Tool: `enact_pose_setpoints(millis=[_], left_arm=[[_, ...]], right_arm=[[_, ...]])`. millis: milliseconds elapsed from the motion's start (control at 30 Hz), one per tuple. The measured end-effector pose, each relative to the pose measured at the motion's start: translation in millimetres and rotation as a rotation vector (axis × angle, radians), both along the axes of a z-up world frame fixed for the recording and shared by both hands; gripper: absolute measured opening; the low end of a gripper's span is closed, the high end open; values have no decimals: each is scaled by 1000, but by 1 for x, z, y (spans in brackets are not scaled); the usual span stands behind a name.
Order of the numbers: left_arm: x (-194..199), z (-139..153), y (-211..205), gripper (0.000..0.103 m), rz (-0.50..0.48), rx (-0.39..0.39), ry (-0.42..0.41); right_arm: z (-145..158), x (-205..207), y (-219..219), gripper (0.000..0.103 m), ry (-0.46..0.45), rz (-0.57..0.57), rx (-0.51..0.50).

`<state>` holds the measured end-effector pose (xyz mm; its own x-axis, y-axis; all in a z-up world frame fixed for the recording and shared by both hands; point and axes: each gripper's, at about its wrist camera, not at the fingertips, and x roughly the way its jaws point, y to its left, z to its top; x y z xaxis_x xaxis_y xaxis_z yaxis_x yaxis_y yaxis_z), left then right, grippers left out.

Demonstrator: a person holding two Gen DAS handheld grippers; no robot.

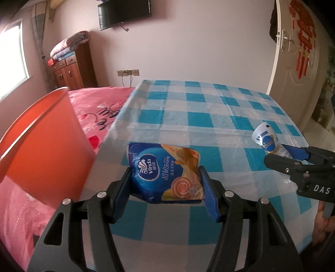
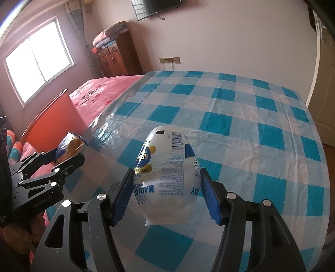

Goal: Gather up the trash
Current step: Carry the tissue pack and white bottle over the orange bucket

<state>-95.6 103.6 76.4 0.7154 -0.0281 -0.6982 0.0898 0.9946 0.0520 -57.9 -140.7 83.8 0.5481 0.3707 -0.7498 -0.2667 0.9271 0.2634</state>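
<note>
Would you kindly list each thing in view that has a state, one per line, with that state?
Left gripper: shut on the Vinda tissue pack, held above the checked tablecloth.
Right gripper: shut on the white snack bag, lifted off the cloth.
Orange bin: open-topped, beside the table, over the pink bed cover.
Wall television: screen dark.
Door: ajar.

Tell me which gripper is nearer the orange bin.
Left. The left gripper, shut on the tissue pack, hangs just beside the orange bin at the table's edge. The right gripper, shut on the white wrapper, is farther away, over the checked tablecloth.
</note>
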Motion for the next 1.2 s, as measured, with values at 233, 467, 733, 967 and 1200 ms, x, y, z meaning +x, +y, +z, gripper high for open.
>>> enact_pose_setpoints(millis=[233, 467, 733, 967, 1200], left_arm=[[-13, 13, 20, 62, 36, 15, -27], [-25, 34, 41, 62, 70, 25, -68], [-34, 57, 70, 62, 122, 24, -120], [-34, 78, 105, 62, 188, 42, -166], [-28, 95, 143, 62, 269, 52, -204]], right_arm=[[13, -7, 18, 63, -10, 40, -13], [29, -13, 42, 63, -24, 100, -19], [42, -11, 75, 63, -28, 176, -19], [57, 0, 108, 63, -33, 247, 0], [83, 12, 149, 63, -79, 327, -3]])
